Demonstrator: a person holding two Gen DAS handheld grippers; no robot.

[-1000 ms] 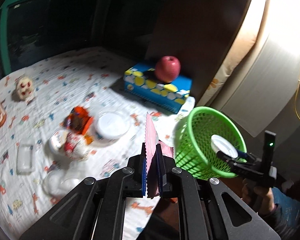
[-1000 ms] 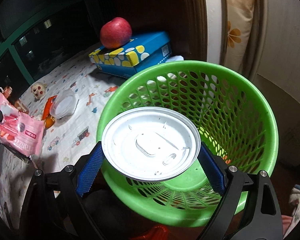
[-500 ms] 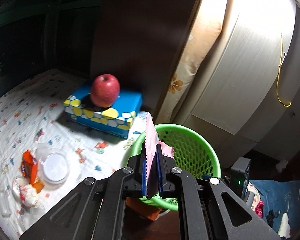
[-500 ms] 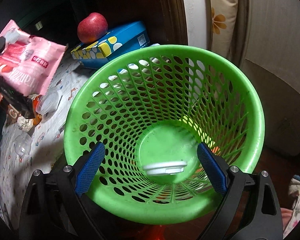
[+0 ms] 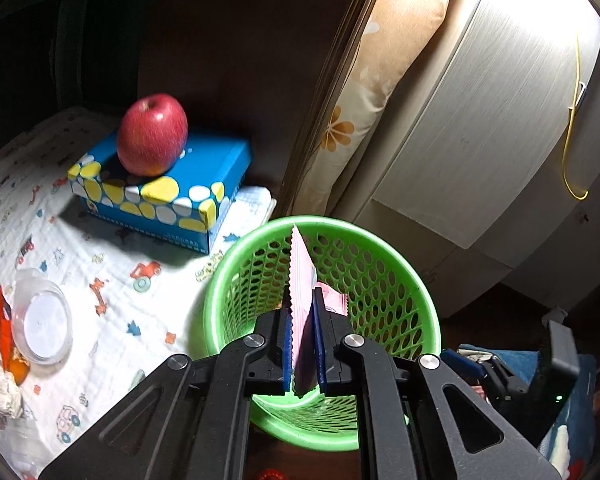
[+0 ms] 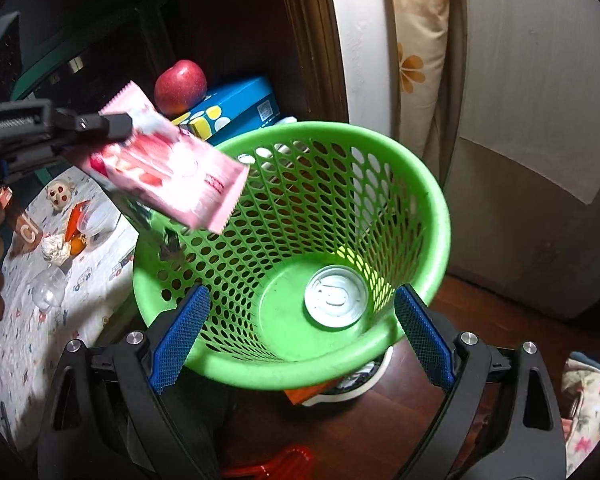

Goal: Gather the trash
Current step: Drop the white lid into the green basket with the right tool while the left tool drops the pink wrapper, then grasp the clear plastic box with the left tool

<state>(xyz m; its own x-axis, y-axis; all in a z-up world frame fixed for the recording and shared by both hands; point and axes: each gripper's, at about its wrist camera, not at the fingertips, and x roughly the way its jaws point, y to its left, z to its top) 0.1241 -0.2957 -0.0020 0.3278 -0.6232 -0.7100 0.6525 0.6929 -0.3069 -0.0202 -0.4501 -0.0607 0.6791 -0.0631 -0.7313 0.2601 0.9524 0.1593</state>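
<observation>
A printed sheet (image 5: 112, 320) carries a blue box (image 5: 168, 196), wrappers (image 5: 2, 332) and a clear lid (image 5: 44, 324).

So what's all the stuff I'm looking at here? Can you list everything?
basket: one, green, on the floor beside the bed
lid: one, silver, flat on the basket's bottom
wrapper: one, pink, clamped over the basket's rim
apple: one, red, on the tissue box
tissue box: one, blue with yellow and white spots, on the sheet
sheet: one, white with small prints, over the bed
clear tub: one, on the sheet
orange packet: one, beside the tub
crumpled paper: one, white, near the sheet's edge
pillow: one, cream with orange flowers, standing by the wall
left gripper: shut on the wrapper
right gripper: open, empty, over the basket
</observation>
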